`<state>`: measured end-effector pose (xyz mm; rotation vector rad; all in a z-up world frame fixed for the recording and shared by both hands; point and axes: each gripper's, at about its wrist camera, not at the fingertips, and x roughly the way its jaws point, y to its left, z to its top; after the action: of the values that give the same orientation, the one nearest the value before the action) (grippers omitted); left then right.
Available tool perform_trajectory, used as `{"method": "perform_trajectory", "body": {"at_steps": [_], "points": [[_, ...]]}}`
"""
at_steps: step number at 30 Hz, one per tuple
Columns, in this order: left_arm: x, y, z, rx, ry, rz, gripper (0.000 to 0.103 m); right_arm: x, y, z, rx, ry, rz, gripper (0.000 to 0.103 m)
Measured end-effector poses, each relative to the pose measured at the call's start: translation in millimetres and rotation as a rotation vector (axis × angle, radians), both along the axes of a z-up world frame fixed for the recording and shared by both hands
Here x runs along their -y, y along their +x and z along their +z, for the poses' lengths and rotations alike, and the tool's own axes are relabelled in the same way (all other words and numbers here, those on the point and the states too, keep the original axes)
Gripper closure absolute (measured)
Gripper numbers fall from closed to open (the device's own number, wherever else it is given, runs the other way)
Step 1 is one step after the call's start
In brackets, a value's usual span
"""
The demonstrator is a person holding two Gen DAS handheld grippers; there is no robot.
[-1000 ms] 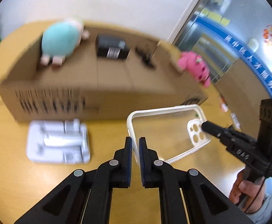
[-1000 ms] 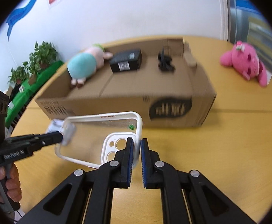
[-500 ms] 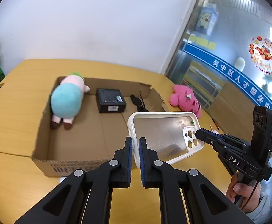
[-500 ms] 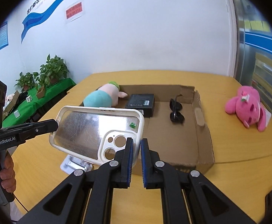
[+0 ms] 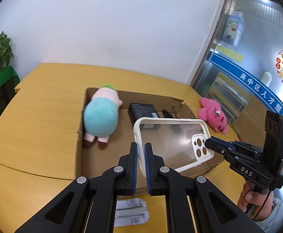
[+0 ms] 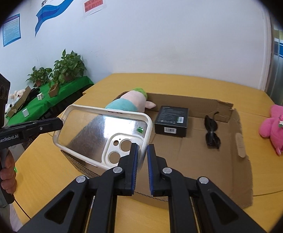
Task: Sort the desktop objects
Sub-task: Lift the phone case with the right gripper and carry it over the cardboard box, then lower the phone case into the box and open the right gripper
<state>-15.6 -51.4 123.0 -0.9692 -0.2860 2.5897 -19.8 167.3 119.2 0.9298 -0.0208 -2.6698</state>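
Observation:
A clear phone case with a white rim [image 5: 172, 141] [image 6: 102, 134] hangs in the air over the near wall of an open cardboard box [image 5: 79, 155] [image 6: 242, 155]. My left gripper [image 5: 141, 151] is shut on one short edge of the case. My right gripper [image 6: 142, 153] is shut on the opposite edge beside the camera cutouts. In the box lie a teal and pink plush toy [image 5: 100, 116] [image 6: 129, 101], a black carton [image 5: 142, 112] [image 6: 171, 123] and black sunglasses [image 6: 211, 132].
A pink plush toy [image 5: 214, 116] [image 6: 279, 130] lies on the wooden table right of the box. A white folding stand [image 5: 131, 211] lies on the table under my left gripper. Potted plants stand on a green side table [image 6: 50, 97] at far left.
Both grippers have lifted the phone case from near the table surface to above the box's near wall. The white stand has slid below the left view.

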Motion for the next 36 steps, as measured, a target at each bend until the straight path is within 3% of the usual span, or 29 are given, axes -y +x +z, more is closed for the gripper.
{"method": "perform_trajectory", "body": {"at_steps": [5, 11, 20, 26, 33, 35, 36], "points": [[9, -34, -18, 0.072, -0.047, 0.032, 0.097, 13, -36, -23, 0.061, -0.027, 0.022, 0.093], [8, -80, -62, 0.207, -0.102, 0.031, 0.098, 18, -71, -63, 0.154, -0.032, 0.009, 0.093], [-10, -107, -104, 0.314, -0.253, 0.027, 0.098, 15, -110, -117, 0.315, -0.039, -0.007, 0.093], [-11, -112, -109, 0.348, -0.372, 0.046, 0.098, 26, -122, -129, 0.402, -0.042, 0.020, 0.090], [-16, -117, -114, 0.382, -0.450, 0.050, 0.098, 31, -129, -137, 0.491, -0.034, 0.022, 0.090], [-16, -117, -115, 0.381, -0.457, 0.055, 0.098, 31, -129, -139, 0.517, -0.056, 0.022, 0.087], [-17, -117, -115, 0.382, -0.457, 0.055, 0.098, 31, -130, -139, 0.523, -0.069, 0.024, 0.079]]}}
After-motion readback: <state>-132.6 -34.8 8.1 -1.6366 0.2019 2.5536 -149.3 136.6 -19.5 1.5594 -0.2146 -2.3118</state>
